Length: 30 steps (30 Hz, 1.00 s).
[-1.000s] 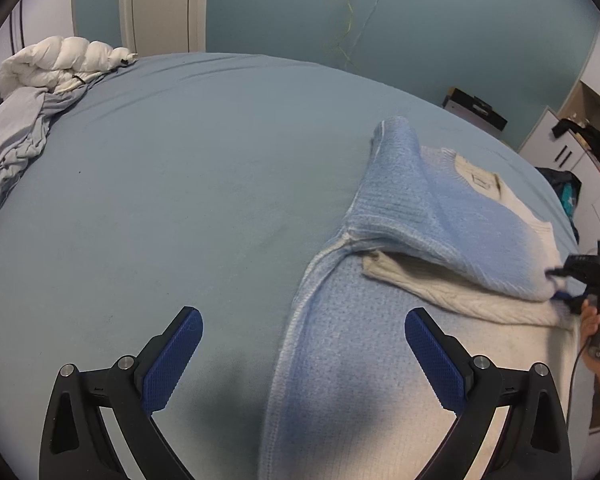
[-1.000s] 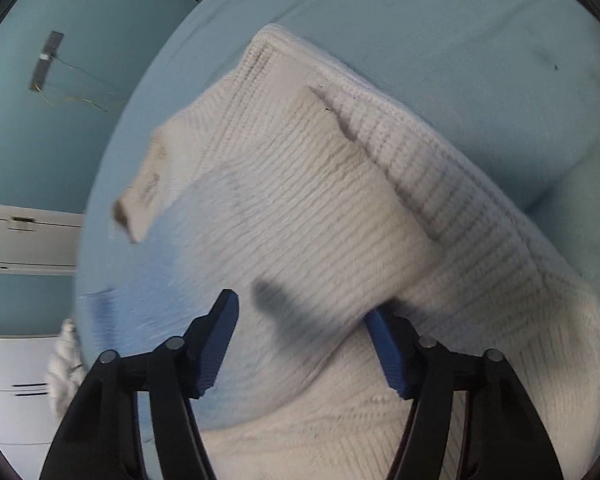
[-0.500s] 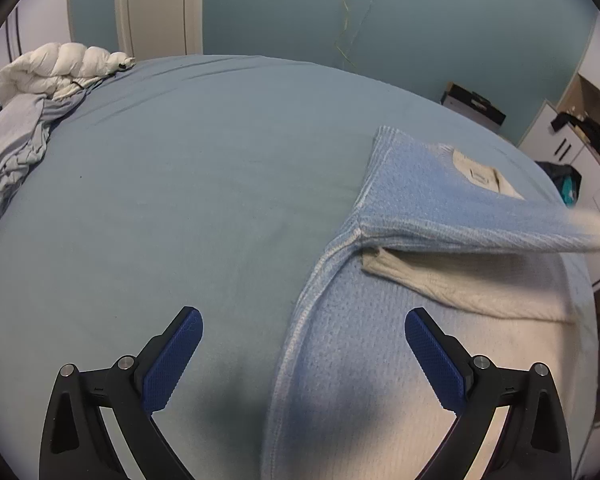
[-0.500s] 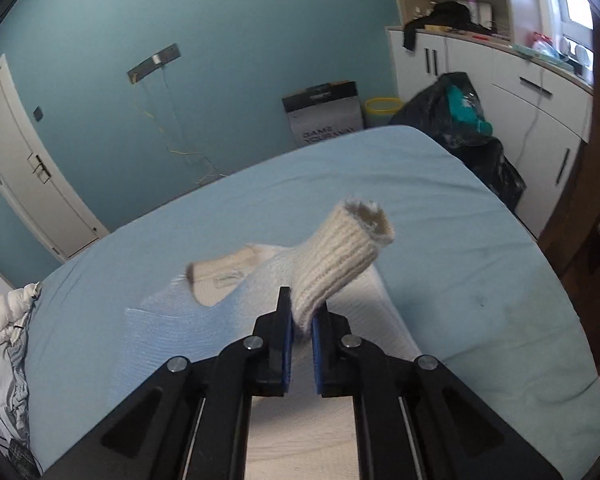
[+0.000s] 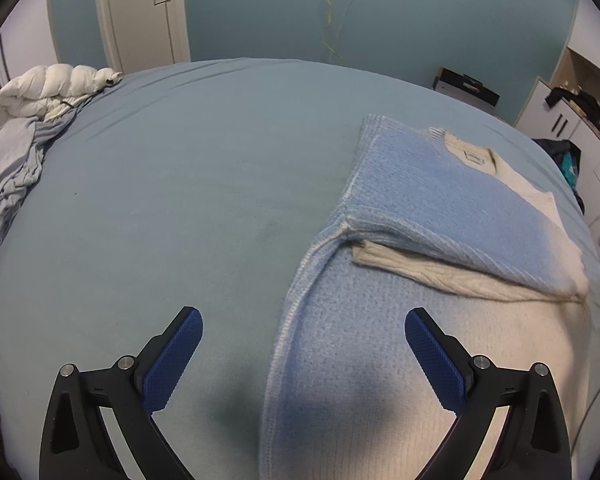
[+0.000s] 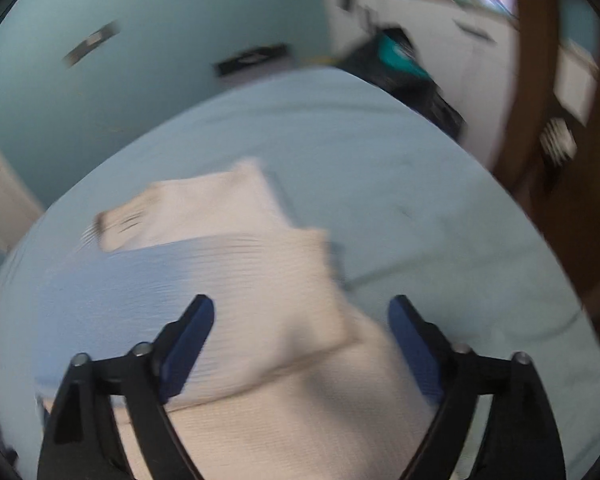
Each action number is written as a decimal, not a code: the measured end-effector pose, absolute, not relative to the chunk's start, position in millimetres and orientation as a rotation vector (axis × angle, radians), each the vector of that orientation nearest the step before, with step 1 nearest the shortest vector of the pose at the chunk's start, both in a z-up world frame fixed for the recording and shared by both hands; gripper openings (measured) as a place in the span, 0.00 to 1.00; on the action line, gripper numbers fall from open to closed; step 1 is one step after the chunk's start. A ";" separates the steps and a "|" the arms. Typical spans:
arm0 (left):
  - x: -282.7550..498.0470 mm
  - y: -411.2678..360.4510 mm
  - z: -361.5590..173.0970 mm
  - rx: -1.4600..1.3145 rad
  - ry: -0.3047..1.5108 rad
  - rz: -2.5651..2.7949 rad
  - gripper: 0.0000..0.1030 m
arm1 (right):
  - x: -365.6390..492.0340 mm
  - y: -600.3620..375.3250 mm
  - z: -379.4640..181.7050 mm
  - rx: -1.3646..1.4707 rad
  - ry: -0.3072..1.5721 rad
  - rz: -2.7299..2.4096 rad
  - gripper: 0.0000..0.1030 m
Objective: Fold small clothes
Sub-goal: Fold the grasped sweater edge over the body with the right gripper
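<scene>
Now sweater on bed, left gripper fingers released, right gripper fingers spreading, empty.

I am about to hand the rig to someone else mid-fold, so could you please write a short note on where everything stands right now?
Left claw: open, holding nothing, poised over the sweater's left edge near the hem.
Right claw: jaws opening, nothing between them; it is above the sweater.
Sweater: blue-and-cream knit, flat on the bed, collar at the far end.
Done: both sleeves lie folded across the chest, the blue sleeve on top of the cream sleeve.
Left: the body is still full length, so it probably needs folding hem to collar, then tidying.
</scene>
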<state>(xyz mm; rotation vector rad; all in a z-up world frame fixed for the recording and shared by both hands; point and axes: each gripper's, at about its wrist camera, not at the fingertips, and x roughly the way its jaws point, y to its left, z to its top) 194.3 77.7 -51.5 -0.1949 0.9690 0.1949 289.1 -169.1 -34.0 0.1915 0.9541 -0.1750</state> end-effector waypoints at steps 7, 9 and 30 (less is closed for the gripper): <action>193.9 68.8 -54.3 -0.153 0.982 0.185 1.00 | 319.0 -50.1 -109.9 -0.006 1.196 0.046 0.85; 195.0 67.6 -55.5 -0.149 0.986 0.181 1.00 | 318.3 -51.5 -146.2 0.006 1.267 0.005 0.86; 121.5 25.8 -47.0 0.057 1.113 0.036 1.00 | 137.1 -253.4 -48.5 0.447 1.316 -0.003 0.92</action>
